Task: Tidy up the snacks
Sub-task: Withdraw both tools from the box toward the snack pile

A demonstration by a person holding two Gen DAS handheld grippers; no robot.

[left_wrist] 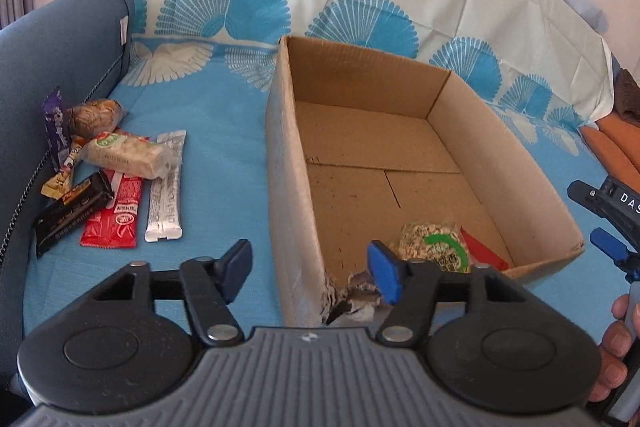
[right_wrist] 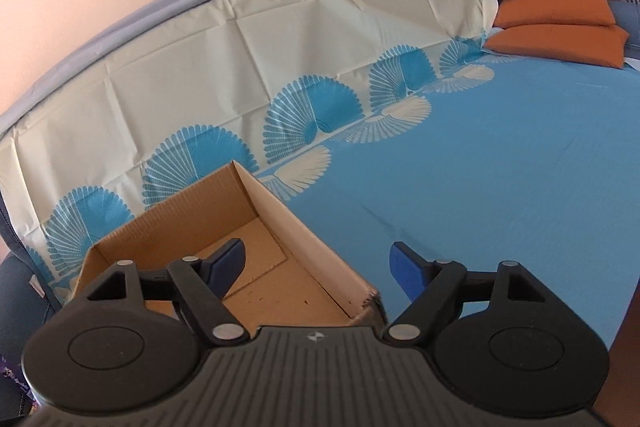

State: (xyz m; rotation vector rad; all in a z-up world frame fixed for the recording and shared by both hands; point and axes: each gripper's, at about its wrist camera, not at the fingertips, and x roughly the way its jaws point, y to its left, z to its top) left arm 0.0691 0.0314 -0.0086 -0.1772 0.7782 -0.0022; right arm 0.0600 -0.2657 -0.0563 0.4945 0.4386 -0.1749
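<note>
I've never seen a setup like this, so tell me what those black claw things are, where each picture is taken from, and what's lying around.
They are hand-held grippers, each with a camera looking along its two fingers. The left wrist view shows the left gripper, open and empty, straddling the near left corner of a cardboard box. A green-labelled snack already lies inside; a pile of wrapped snacks waits on the blue patterned cloth to the left. The right wrist view shows the right gripper, also open and empty, straddling the box's right wall. The person's hand shows at the left view's edge.
</note>
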